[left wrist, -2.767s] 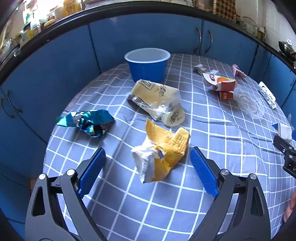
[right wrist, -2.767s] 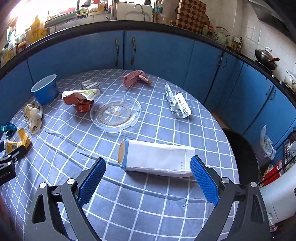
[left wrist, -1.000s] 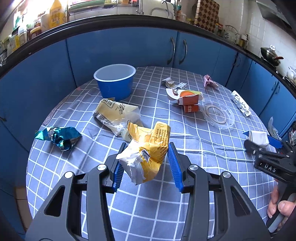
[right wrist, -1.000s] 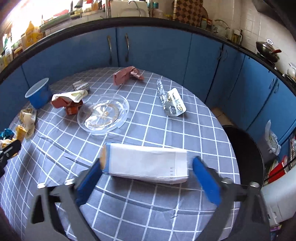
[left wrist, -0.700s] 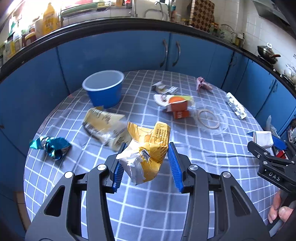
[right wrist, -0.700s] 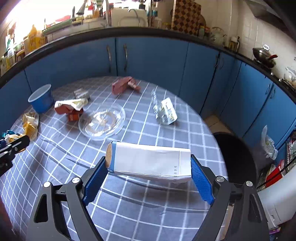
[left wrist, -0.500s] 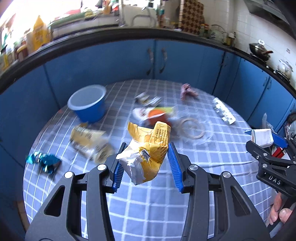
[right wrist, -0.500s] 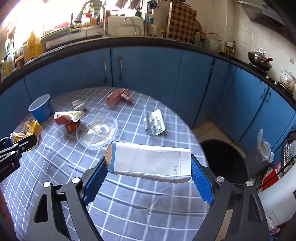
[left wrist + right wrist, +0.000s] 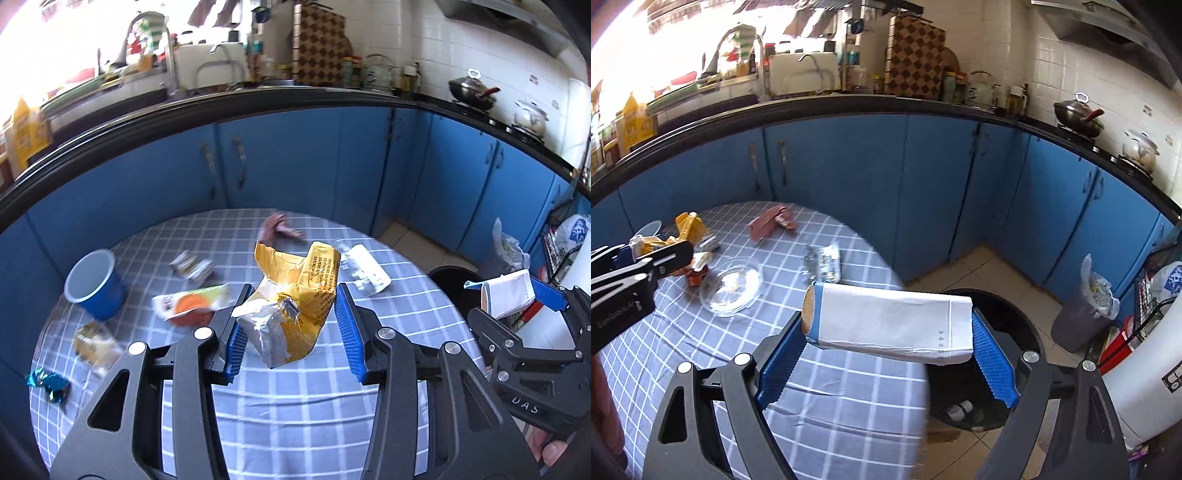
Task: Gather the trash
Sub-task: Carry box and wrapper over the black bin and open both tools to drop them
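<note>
Meanwhile, both grippers are loaded and tilted downward over the round table (image 9: 280, 413) with its grey checked cloth. The left gripper (image 9: 290, 325) is clamped on a crumpled yellow snack bag (image 9: 295, 299); its 2 blue pads squeeze the bag's lower half from either side, and the torn yellow top flares up above them. The bag hangs clear of the cloth, in the air above the table's middle.

The right gripper (image 9: 886, 352) grips a white carton (image 9: 892, 323) lengthwise, 1 pad on the blue-edged brown end and 1 on the other end, so its jaws stand wide with the carton spanning them. The carton lies roughly level, slightly tilted, past the table's edge and above the near rim of a black bin (image 9: 1004, 354) that stands on the tiled floor just beside the table. In the left wrist view this gripper shows at the right edge, with fingertips of the person's hand (image 9: 550, 448) wrapped on its handle.

Left on the cloth are a blue cup (image 9: 94, 284), an orange-and-white carton (image 9: 192, 304), a teal foil wrapper (image 9: 48, 382), a pink wrapper (image 9: 772, 221), a silver blister pack (image 9: 822, 264) and a clear plastic lid (image 9: 733, 284). Several of these are blurred in the left wrist view.
</note>
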The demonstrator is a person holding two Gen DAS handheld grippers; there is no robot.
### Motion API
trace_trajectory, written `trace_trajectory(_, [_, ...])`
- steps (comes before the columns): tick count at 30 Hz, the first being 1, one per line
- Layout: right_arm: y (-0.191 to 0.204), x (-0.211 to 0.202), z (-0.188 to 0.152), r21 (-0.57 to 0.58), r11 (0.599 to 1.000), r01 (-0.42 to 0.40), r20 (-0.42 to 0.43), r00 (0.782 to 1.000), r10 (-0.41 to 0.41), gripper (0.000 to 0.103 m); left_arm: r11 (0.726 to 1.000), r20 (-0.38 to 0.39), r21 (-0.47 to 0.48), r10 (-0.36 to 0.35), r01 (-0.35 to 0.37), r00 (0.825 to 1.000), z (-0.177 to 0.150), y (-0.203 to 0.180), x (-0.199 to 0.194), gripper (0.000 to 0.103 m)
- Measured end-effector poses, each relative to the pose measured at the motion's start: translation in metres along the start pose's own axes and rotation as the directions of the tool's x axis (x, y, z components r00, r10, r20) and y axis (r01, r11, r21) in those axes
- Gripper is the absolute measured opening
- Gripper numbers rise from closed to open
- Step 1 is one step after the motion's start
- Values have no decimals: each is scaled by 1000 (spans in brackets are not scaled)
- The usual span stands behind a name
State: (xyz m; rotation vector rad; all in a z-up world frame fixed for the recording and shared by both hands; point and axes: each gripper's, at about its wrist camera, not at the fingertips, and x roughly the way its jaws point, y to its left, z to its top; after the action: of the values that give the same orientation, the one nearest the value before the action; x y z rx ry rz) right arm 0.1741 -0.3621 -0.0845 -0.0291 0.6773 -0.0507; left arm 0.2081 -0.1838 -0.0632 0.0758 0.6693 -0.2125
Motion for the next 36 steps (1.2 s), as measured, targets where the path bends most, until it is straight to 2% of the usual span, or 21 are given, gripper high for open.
trace_trajectory(18, [-70,6,1,91,995,46,20,999,-48,83,988,30,134,-77,72,997,30,-94,21,45])
trace_trajectory(27, [-96,16,7,132,989,71,18,997,-74,83,978,46,177,-118,108,992,44,-126,25,45])
trace_trajectory(36, [-115,24,6,173,981,82,14,996,-86,83,973,55,203,-124,110,991,55,-146,34,46])
